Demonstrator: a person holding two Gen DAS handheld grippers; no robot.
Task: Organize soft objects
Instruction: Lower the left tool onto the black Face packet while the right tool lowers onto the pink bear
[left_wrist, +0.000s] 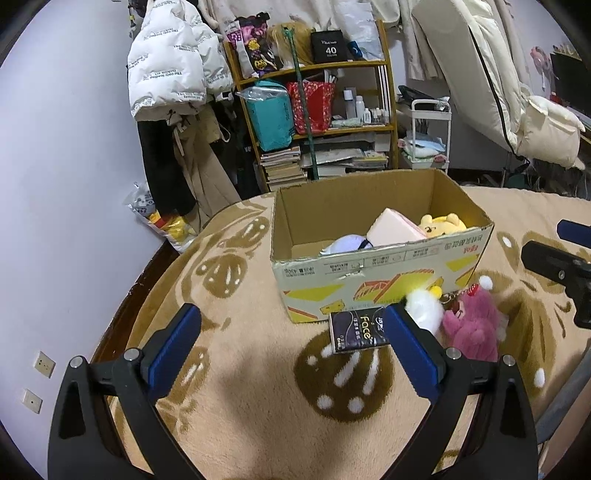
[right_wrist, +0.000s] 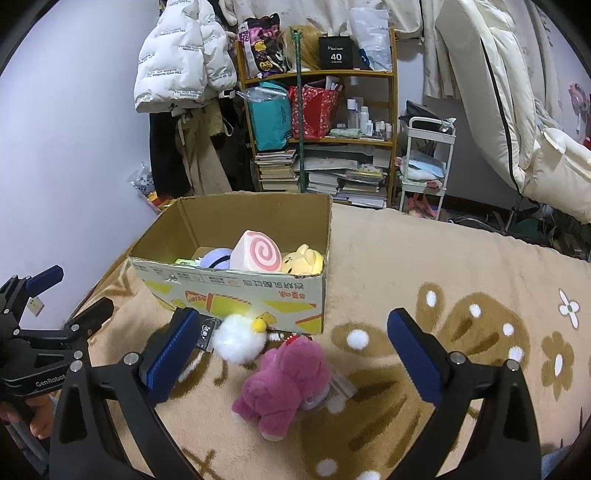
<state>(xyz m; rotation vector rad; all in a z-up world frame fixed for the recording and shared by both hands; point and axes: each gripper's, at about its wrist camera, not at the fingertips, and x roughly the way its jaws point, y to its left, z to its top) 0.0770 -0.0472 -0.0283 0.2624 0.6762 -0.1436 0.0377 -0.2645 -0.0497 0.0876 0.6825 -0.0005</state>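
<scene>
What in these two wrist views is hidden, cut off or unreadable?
- Purple plush in the cardboard box: left view, lower part behind the box's front wall.
- Green item in the box: right view, only a sliver above the wall; identity unclear.
- Black tissue pack: left view, right edge behind the left gripper's finger; right view, mostly behind the right gripper's finger.
</scene>
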